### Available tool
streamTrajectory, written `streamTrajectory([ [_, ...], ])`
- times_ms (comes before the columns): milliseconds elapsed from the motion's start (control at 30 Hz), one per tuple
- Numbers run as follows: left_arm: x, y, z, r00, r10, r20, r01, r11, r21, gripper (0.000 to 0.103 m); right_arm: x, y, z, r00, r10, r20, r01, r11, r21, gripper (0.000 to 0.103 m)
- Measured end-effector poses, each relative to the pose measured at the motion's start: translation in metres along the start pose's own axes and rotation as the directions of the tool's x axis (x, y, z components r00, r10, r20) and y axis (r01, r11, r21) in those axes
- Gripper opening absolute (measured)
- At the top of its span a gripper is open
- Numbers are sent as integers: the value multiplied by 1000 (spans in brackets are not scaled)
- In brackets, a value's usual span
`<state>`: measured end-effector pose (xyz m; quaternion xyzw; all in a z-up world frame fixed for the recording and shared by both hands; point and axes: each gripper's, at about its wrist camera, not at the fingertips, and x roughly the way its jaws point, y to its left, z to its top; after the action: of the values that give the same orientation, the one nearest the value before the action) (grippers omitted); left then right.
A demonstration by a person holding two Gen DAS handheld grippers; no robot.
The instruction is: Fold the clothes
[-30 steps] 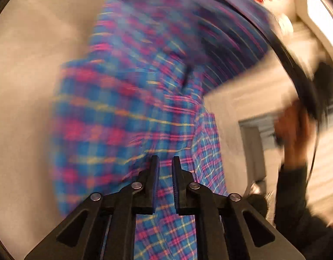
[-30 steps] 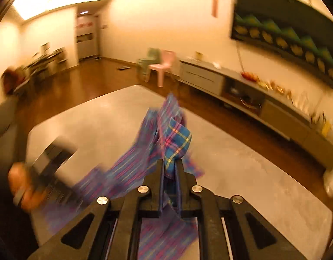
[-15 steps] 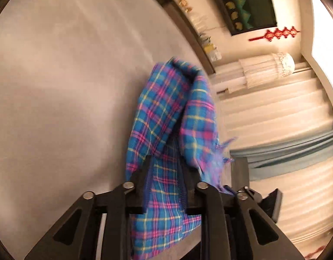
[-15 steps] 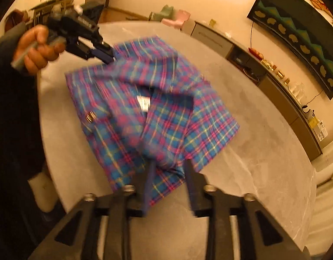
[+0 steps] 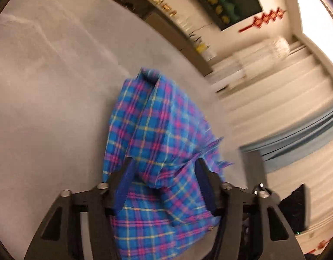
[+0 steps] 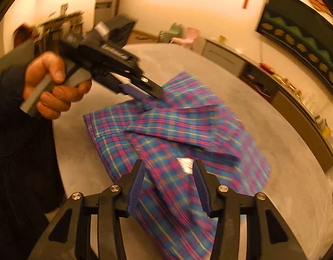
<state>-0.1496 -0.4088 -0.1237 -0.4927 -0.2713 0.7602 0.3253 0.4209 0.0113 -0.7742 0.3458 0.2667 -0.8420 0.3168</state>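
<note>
The shirt [image 6: 175, 138] lies on the worktop [image 6: 281, 173], towards the edge nearest the person. One flap of the shirt is folded across its middle, on top of the layers beneath. The left gripper [image 6: 153, 94] sits at the far side of the shirt, its tips touching the cloth, with the hand [image 6: 49, 84] holding it to the left of the shirt, off the worktop edge. The right gripper [image 6: 168, 186] is at the near side of the shirt, jaws spread with cloth lying between them. Beyond the shirt, past the worktop's far edge, a long sideboard [image 6: 296, 99] runs along the wall. Behind the shirt, further back in the room, stand small chairs [image 6: 183, 38].
</note>
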Motion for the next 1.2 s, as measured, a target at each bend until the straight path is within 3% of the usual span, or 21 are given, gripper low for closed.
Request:
streamTrajectory([
  [33,4,-1,-1,1000,6,-10,-6,1000,9,26,12,5,6,1000,-13,-20,12,999,-34,49],
  [133,5,12,-4,999,26,-21,-27,999,-36,13,29,16,19,999,-18,-45,15,997,-77,49],
  [200,6,25,-6,999,-8,-43,4,995,-95,12,32,14,26,998,-10,-65,7,998,-56,48],
  [300,-2,29,-9,998,-40,-41,34,992,-121,13,28,11,35,997,23,-76,-25,999,-23,25],
  [367,-12,8,-13,1000,-13,-26,12,1000,-5,17,22,12,39,997,10,-71,-12,999,-39,18],
  [433,-18,-13,-26,997,-40,-66,47,993,105,26,12,11,44,998,-10,-55,7,999,-54,11],
  [567,-2,-5,-47,989,31,-144,-18,995,95,24,-18,11,54,999,-39,-12,37,996,-76,8],
  [667,-14,22,-38,995,-31,-93,27,999,-42,24,-57,23,52,1000,-15,4,15,996,-91,8],
  [800,-30,34,-34,998,-63,-30,59,992,-107,24,-72,46,49,999,49,-24,-52,991,-121,8],
  [967,-50,-16,-52,999,1,36,-5,995,103,25,-59,62,62,998,44,-48,-51,984,-168,8],
  [1033,-52,-38,-68,1000,-26,-10,28,980,199,26,-63,51,72,998,59,-38,-64,988,-140,8],
  [1100,-41,-57,-93,994,12,-113,21,958,286,26,-69,39,80,997,73,-31,-76,991,-114,8],
  [1200,-6,-65,-109,968,157,-194,-78,929,361,25,-82,18,95,996,87,-4,-87,995,-55,8],
])
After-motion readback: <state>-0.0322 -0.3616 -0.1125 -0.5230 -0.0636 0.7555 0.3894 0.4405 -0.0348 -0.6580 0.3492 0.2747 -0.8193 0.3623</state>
